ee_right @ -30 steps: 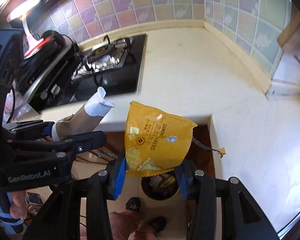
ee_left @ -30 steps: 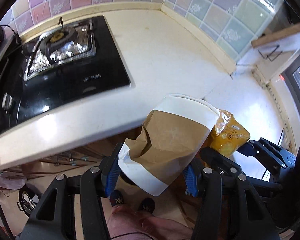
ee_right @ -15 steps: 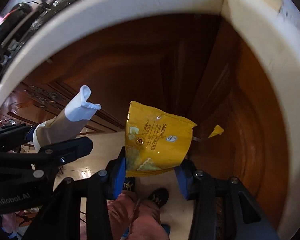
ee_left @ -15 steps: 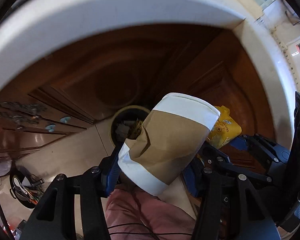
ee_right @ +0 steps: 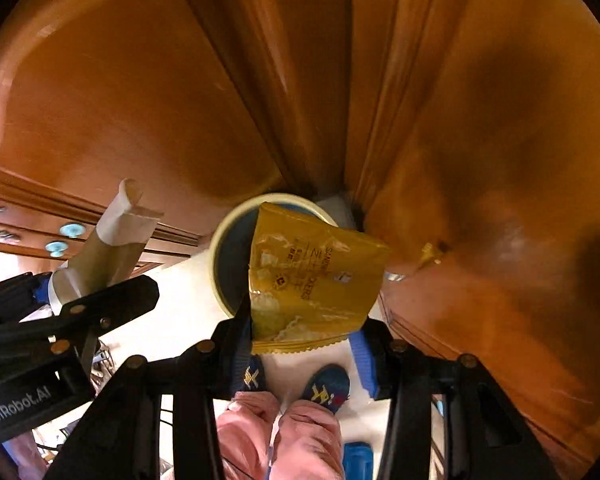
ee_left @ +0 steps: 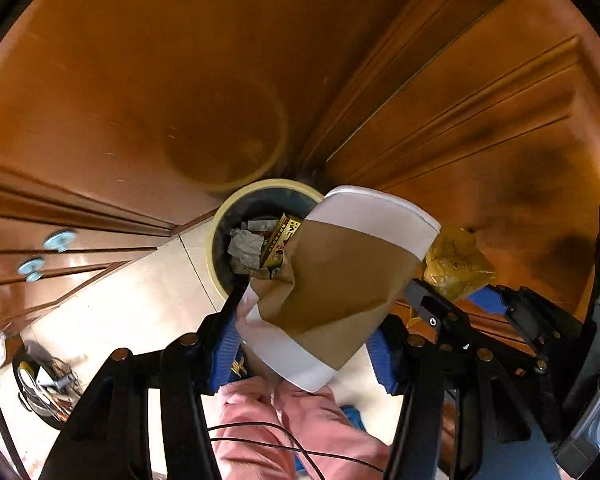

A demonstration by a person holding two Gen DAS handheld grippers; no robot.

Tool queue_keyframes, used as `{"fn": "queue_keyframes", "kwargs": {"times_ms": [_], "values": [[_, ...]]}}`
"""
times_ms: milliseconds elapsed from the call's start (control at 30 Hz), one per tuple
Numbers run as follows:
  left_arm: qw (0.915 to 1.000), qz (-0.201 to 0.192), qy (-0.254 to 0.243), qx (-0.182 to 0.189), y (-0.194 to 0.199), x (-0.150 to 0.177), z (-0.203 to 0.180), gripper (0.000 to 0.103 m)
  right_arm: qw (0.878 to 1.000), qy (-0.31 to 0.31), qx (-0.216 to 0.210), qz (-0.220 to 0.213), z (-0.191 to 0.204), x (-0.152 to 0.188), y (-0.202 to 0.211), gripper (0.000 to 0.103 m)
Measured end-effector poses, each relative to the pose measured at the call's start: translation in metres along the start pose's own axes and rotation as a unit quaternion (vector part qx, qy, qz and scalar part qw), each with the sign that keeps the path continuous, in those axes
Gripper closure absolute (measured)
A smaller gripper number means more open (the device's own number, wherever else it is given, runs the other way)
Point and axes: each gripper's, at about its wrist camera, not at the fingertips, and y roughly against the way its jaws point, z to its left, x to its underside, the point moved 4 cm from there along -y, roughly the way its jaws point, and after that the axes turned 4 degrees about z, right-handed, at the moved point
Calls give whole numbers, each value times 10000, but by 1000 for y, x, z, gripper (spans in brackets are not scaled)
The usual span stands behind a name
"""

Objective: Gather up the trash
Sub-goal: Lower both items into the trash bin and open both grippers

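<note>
Cup [ee_left: 340, 288] pinched in left gripper [ee_left: 304, 344], blue pads on opposite sides of lower wall. Brown paper, white bands at both ends; wall creased and dented inward near left pad. Judged light, empty, soft: more squeeze would fold it further. Hold low on body looks adequate; stiffer rolled rim would resist crushing better. Mouth end tilted up and away.

Wrapper [ee_right: 312, 280] pinched in right gripper [ee_right: 304, 344], pads at bottom corners by crimped seam. Yellow foil-type packet, glossy, printed, cracker picture on face. Judged very light, limp, slippery; seam is the flat, firmest place to grip. Torn strip [ee_right: 432, 250] dangling off right side, may flutter or catch on release. Seen from left wrist camera too, just beyond cup.

Below both grippers: pink trouser legs [ee_right: 280, 432], blue shoes [ee_right: 326, 388], pale tile floor [ee_left: 120, 304].

Farther: bin [ee_left: 220, 224], round, cream rim, dark liner, standing on floor in corner between wooden cabinet doors [ee_left: 180, 80]. Part filled with crumpled paper [ee_left: 244, 246] and a printed carton. Cup overlapping right side of rim in left view; wrapper hanging across opening in right view. Both items held above bin, not yet in it.

Round knobs [ee_left: 58, 238] on cabinet fronts at left.

Judgement: drop stage; light items may drift, so release close over opening.
</note>
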Motion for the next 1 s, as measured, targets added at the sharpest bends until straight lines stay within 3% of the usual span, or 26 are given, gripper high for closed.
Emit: {"fn": "queue_keyframes", "kwargs": {"times_ms": [300, 400, 433, 467, 667, 1000], "values": [[9999, 53, -49, -88, -60, -19, 18, 48, 9997, -170, 3, 201, -4, -1, -46, 59], [9998, 166, 35, -58, -71, -24, 23, 38, 9995, -196, 1, 234, -5, 2, -57, 59], [9998, 174, 60, -70, -73, -25, 25, 31, 9995, -201, -3, 246, -6, 2, -59, 59], [9998, 165, 86, -109, -75, -24, 28, 23, 9994, -205, -12, 264, -6, 2, -62, 59], [9993, 87, 129, -333, -73, -17, 41, 12, 9993, -110, -84, 349, 0, 1, -71, 59], [9973, -232, 322, -613, -59, -10, 81, 7, 9988, 31, -327, 376, 25, -1, -86, 57]]}}
